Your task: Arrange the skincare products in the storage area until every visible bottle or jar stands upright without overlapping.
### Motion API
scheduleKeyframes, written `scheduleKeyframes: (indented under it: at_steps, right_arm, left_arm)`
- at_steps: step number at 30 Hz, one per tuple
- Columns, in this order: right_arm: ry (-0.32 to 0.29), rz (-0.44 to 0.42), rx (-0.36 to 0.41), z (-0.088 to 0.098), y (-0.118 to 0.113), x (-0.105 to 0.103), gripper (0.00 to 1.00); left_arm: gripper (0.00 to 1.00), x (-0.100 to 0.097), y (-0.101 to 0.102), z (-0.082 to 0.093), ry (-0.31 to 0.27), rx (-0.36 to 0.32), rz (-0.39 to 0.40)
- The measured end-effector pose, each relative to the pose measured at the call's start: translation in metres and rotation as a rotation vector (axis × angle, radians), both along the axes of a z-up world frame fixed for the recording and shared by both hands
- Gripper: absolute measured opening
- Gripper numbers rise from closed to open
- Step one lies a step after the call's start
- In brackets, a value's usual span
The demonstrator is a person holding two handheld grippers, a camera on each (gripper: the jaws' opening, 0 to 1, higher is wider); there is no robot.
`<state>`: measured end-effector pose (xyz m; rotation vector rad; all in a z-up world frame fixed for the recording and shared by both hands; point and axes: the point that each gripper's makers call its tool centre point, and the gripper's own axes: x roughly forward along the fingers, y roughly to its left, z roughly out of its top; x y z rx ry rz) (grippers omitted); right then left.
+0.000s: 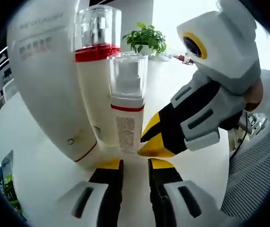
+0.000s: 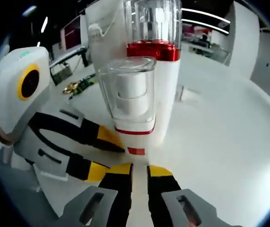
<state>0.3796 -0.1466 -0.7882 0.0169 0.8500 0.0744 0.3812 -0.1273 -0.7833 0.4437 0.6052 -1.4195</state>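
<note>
On the white table (image 1: 40,175), three skincare containers stand upright and close together. Nearest the left gripper (image 1: 135,164) is a small bottle (image 1: 126,106) with a clear cap and a thin red line below the cap; printed text runs down its lower body. Just behind it, touching or nearly so, stands a taller bottle (image 1: 97,71) with a clear cap and a broad red band. To their left rises a large white tube (image 1: 47,80), grey lettering near its top, a red line near its base. Left gripper's jaws sit close together with a narrow gap, nothing between them, tips just short of the small bottle. Right gripper (image 1: 149,142) enters from the right, yellow tips at the small bottle's lower side; cannot tell whether they touch. In the right gripper view, the small bottle (image 2: 127,97) stands before the taller bottle (image 2: 156,56), right gripper (image 2: 139,169) jaws near-closed and empty below them, left gripper (image 2: 111,153) alongside at left. Potted plant (image 1: 146,39) far back on the table.
</note>
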Motion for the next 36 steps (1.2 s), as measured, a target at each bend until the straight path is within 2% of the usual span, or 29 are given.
scheduleKeyframes:
  at_steps: [13,15,16,17,20,22,25,28,31,36]
  right_arm:
    - [-0.011,0.000,0.008,0.005,0.002,-0.002,0.00]
    - [-0.013,-0.009,-0.002,0.005,-0.003,-0.004,0.00]
    - [-0.016,-0.019,-0.002,0.005,-0.007,-0.005,0.02]
    - [-0.025,-0.029,0.005,0.006,-0.008,-0.005,0.02]
    - [-0.047,-0.038,0.018,0.011,-0.009,-0.003,0.02]
    - [-0.048,-0.025,0.023,0.011,-0.006,-0.002,0.02]
    - [-0.046,-0.004,0.021,0.010,-0.003,-0.001,0.03]
    - [-0.047,-0.001,0.016,0.010,-0.003,-0.001,0.02]
    - [-0.047,-0.006,0.011,0.010,-0.005,0.000,0.03]
    - [-0.049,-0.011,0.018,0.011,-0.005,-0.001,0.02]
  left_arm:
    - [0.15,0.001,0.000,0.000,0.004,-0.010,0.006]
    - [0.15,-0.002,-0.003,0.002,0.027,-0.031,0.000]
    - [0.13,-0.005,-0.008,0.007,0.050,-0.071,0.004]
    - [0.12,-0.007,-0.007,0.007,0.065,-0.064,0.006]
    - [0.11,-0.006,-0.009,0.008,0.057,-0.082,-0.008]
    - [0.10,-0.007,-0.008,0.007,0.083,-0.081,-0.008]
    - [0.07,-0.008,-0.007,0.006,0.075,-0.071,-0.017]
    - [0.12,-0.005,-0.008,0.007,0.018,-0.072,-0.042]
    - [0.13,-0.005,-0.009,0.008,0.040,-0.080,-0.031]
    - [0.14,-0.006,-0.009,0.009,0.032,-0.081,-0.037]
